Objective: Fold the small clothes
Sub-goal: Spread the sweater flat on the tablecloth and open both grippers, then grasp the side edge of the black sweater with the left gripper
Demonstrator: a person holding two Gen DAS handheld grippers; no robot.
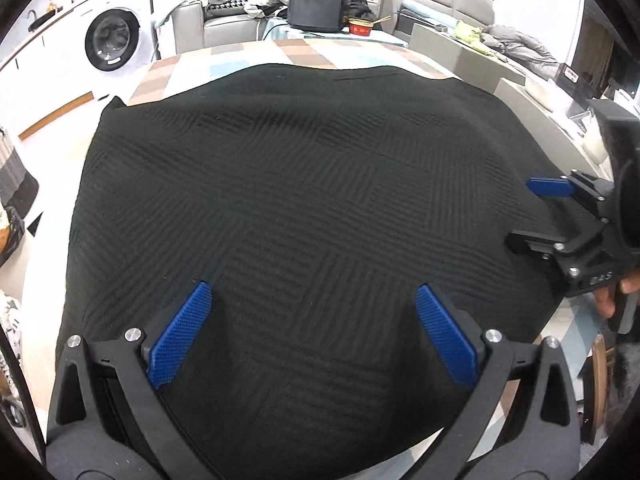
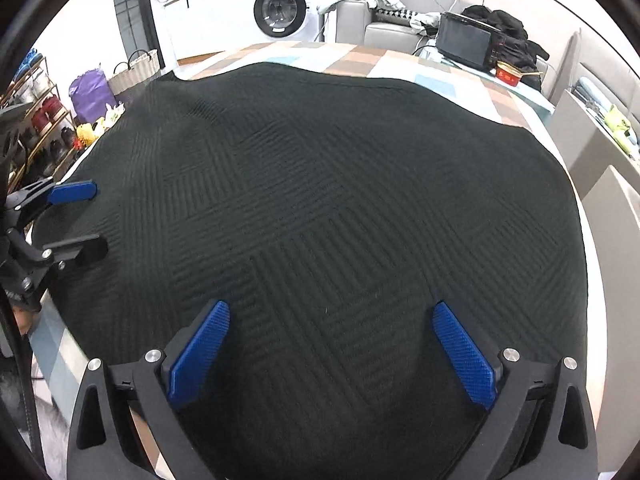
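left tool (image 1: 312, 332) — jaws wide, holding nothing, over near edge | cloth (image 1: 288, 200) — black, spread flat on worktop (image 1: 280, 50), seemingly unfolded | right tool (image 2: 330, 350) — wide, empty | step: pre-grasp — next: pinch near edge, fold away

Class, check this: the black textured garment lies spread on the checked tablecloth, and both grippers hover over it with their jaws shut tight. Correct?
Not quite. Both the left gripper and the right gripper have their jaws wide open, as each wrist view shows. The rest stands: the black garment lies spread on the checked tablecloth.
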